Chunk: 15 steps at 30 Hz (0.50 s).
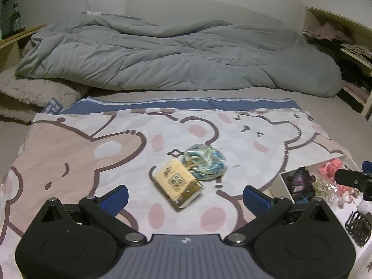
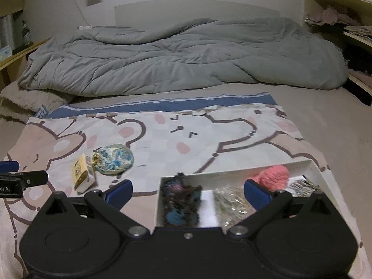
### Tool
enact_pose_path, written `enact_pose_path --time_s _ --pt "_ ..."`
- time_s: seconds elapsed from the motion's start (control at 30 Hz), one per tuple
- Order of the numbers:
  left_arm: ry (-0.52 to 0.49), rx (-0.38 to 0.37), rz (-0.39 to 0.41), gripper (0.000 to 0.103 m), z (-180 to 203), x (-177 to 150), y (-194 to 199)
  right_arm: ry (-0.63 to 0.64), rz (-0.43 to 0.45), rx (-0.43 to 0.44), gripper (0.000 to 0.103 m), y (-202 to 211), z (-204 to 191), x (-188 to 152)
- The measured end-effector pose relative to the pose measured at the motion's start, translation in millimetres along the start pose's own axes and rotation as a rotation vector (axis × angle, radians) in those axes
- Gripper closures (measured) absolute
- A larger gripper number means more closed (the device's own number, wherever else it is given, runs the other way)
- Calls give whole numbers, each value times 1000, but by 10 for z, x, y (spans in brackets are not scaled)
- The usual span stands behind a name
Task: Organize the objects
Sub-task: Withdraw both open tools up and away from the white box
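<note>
A small cream and gold box [image 1: 178, 184] [image 2: 82, 174] lies on the cartoon-print cloth [image 1: 69, 153], touching a round blue and white brocade pouch [image 1: 205, 162] [image 2: 115, 160] with a gold clasp. My left gripper [image 1: 186, 196] stands open just in front of the box, nothing between its fingers. My right gripper [image 2: 188, 191] is open over a white tray [image 2: 311, 165] [image 1: 282, 176]. The tray holds a dark multicolour yarn bundle [image 2: 180, 201], a pink fuzzy item [image 2: 272, 174] and a clear bag of shiny bits [image 2: 232, 203].
A rumpled grey duvet [image 1: 174, 53] fills the far half of the bed. A fluffy beige blanket [image 1: 34, 93] lies at the left. Wooden shelves [image 1: 355, 53] with clothes stand at the right. A black hair claw [image 1: 359, 226] lies by the tray.
</note>
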<state>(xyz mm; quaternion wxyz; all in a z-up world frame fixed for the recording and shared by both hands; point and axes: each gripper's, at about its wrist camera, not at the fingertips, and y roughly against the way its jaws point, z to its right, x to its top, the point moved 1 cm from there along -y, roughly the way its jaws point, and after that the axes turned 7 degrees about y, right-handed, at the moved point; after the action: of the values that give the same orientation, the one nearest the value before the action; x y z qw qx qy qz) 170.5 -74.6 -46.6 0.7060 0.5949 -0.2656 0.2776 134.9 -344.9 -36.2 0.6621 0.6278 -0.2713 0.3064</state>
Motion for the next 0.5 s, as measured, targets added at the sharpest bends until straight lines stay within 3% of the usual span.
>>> enact_pose_path --time_s 0.27,0.5 --pt "71 23 8 0 -123 18 -137 8 20 28 0 -199 -278 130" --pt "136 32 -6 0 -168 -7 -355 -7 15 -9 0 -433 -459 236"
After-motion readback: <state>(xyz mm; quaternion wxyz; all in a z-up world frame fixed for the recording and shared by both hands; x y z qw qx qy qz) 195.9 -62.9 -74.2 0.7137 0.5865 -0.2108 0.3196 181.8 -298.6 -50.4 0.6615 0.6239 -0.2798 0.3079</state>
